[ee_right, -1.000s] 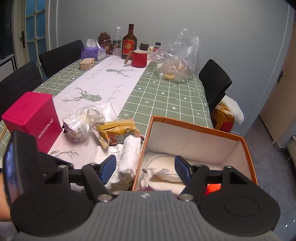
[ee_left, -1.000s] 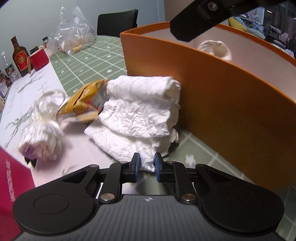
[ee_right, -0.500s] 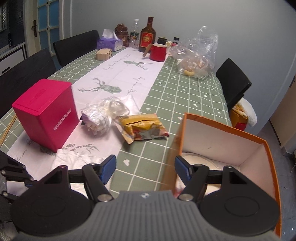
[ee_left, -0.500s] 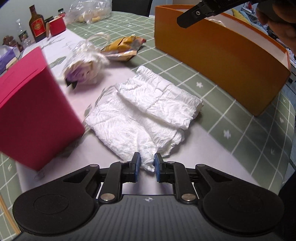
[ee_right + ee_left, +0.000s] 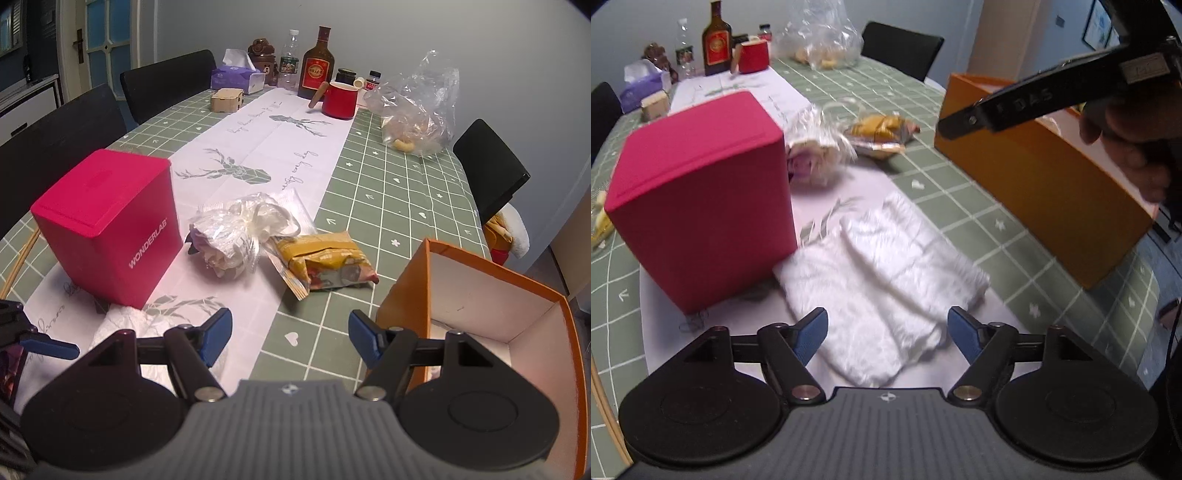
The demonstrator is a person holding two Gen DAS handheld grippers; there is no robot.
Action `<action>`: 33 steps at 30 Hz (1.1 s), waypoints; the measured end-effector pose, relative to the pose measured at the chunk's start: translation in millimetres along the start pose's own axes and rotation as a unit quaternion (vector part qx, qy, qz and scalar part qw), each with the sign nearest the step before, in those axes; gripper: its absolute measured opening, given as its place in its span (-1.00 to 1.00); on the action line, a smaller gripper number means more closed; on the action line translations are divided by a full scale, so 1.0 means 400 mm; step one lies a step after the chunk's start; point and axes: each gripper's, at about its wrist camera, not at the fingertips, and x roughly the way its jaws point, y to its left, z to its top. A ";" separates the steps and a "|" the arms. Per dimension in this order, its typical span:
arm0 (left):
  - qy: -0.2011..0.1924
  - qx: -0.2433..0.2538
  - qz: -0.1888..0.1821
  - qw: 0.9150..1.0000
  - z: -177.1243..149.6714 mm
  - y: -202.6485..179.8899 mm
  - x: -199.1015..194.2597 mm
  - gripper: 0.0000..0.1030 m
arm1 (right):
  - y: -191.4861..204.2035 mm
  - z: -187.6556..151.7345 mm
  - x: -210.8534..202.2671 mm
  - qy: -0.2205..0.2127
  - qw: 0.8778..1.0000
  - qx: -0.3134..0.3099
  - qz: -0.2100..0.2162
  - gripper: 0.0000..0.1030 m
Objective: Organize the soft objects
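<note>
Tablecloth of green checked fabric (image 5: 399, 192) with a white deer-print runner (image 5: 258, 147) spans all we see, its right edge curving off past a black chair (image 5: 491, 173). Next in size, the open orange cardboard box (image 5: 402, 295) stands near that edge, and the magenta cube-shaped box (image 5: 107, 229) sits on the runner opposite; we find a free lane of cloth between them. Our folded white crinkled soft pad (image 5: 882, 280) lies flat on the runner, one corner touching the magenta box's base and well apart from the orange wall. Behind it rest a knotted clear plastic bag bundle (image 5: 236, 232) and a yellow crumpled snack packet (image 5: 325, 262), side by side. Our left gripper (image 5: 886, 328) has just been opening; its jaws now stand wide over the pad's near edge, not pressing it. Our right gripper (image 5: 290, 334) hangs spread with only bare cloth between the jaws.
</note>
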 end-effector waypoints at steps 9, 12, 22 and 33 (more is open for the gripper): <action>0.024 -0.084 0.032 0.996 0.028 -0.004 0.106 0.72 | 0.001 0.039 0.076 -0.004 1.000 0.014 -0.025 0.40; 0.018 -0.085 0.049 0.995 0.037 -0.014 0.125 0.72 | 0.003 0.042 0.130 0.013 0.999 0.007 -0.041 0.40; 0.008 -0.064 0.083 0.994 0.058 -0.048 0.177 0.86 | -0.113 0.107 0.219 0.027 0.974 0.223 0.006 0.40; 0.013 -0.040 0.063 0.997 0.057 -0.039 0.180 0.74 | -0.116 0.149 0.308 0.045 0.934 0.354 -0.023 0.30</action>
